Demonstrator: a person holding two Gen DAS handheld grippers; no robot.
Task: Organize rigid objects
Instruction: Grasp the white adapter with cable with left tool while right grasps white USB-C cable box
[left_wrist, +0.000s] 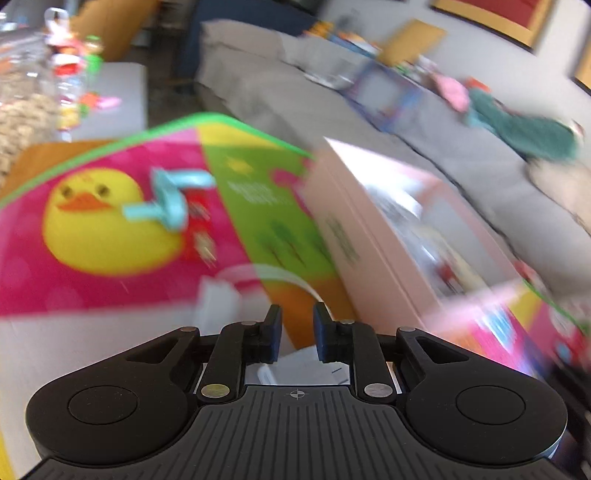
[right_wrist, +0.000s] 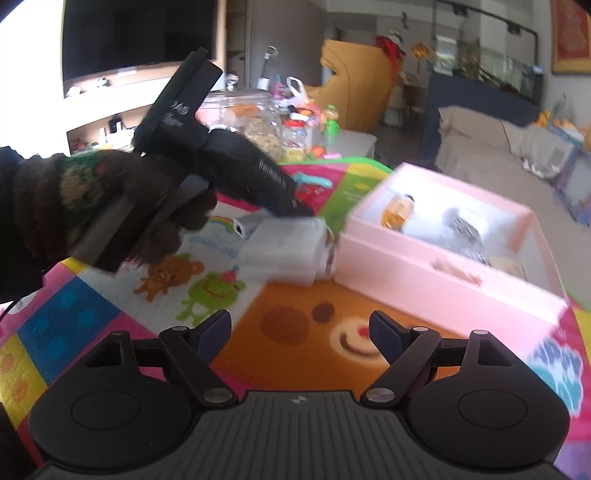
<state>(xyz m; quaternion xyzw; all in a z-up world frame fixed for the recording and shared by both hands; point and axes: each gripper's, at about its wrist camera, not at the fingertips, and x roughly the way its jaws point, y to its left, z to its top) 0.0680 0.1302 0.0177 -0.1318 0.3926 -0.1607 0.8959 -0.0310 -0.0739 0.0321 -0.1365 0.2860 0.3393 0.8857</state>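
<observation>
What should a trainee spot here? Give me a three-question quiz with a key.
1. True or false: the right gripper is clamped on an object.
2. The open box on the play mat is: A blue, B pink, C green.
3. Fill in: in the left wrist view, the mat's pink panel shows a yellow ____.

Key: 1 false, its jaws stand open and empty over the mat. 2 B. 3 duck.
</observation>
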